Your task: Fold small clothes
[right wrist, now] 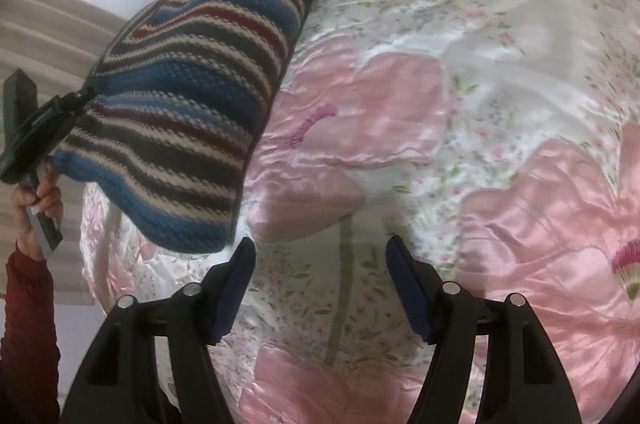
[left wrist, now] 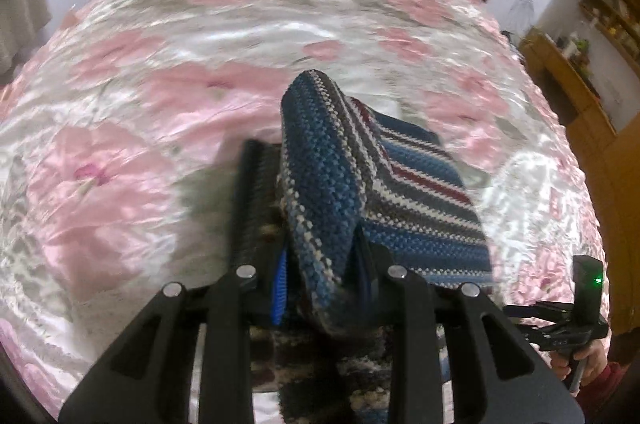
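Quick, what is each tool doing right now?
Left tool: shut on the striped knit cloth, lifted off the bed.
Right tool: open, holding nothing.

1. No text, label, brand, number or sign can be read in either view.
2. The striped knitted garment carries only bands of blue, white, grey and dark red, with no tag or lettering showing.
3. The floral bedspread around the garment has printed flowers only, no writing.
4. The shelf items, far right of the garment, are too blurred to read.
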Demonstrator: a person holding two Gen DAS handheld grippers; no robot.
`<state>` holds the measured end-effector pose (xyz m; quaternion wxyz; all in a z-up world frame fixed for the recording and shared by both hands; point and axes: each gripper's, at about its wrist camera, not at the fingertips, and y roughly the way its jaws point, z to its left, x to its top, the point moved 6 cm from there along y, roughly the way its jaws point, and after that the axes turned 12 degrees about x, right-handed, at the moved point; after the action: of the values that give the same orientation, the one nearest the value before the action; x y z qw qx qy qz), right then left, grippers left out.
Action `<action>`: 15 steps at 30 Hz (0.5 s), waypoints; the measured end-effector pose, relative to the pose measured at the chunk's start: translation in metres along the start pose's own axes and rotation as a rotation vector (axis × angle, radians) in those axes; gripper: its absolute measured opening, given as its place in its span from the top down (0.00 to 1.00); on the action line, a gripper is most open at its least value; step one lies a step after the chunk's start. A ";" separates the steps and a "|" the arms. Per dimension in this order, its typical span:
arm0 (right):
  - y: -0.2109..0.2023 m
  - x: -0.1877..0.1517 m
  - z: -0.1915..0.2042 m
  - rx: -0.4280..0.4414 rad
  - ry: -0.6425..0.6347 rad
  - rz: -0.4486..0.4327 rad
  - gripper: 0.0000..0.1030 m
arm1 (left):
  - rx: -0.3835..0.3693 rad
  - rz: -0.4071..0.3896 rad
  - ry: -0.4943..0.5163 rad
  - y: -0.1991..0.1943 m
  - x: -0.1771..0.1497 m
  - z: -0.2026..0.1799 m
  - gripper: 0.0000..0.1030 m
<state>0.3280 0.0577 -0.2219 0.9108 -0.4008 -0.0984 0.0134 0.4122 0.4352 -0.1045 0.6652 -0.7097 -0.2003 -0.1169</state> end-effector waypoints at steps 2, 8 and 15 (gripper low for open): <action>0.004 0.000 0.005 0.001 -0.009 0.007 0.33 | -0.002 0.016 -0.023 0.009 -0.004 0.012 0.75; 0.014 0.003 0.015 -0.009 -0.041 0.032 0.33 | -0.044 0.065 -0.004 0.038 -0.023 0.006 0.75; 0.025 0.003 0.025 -0.018 -0.047 0.048 0.33 | -0.063 0.086 0.002 0.052 -0.027 0.011 0.71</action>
<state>0.3272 0.0932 -0.2227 0.9040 -0.4108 -0.1102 0.0438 0.4098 0.4408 -0.1642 0.6471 -0.7382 -0.1651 -0.0952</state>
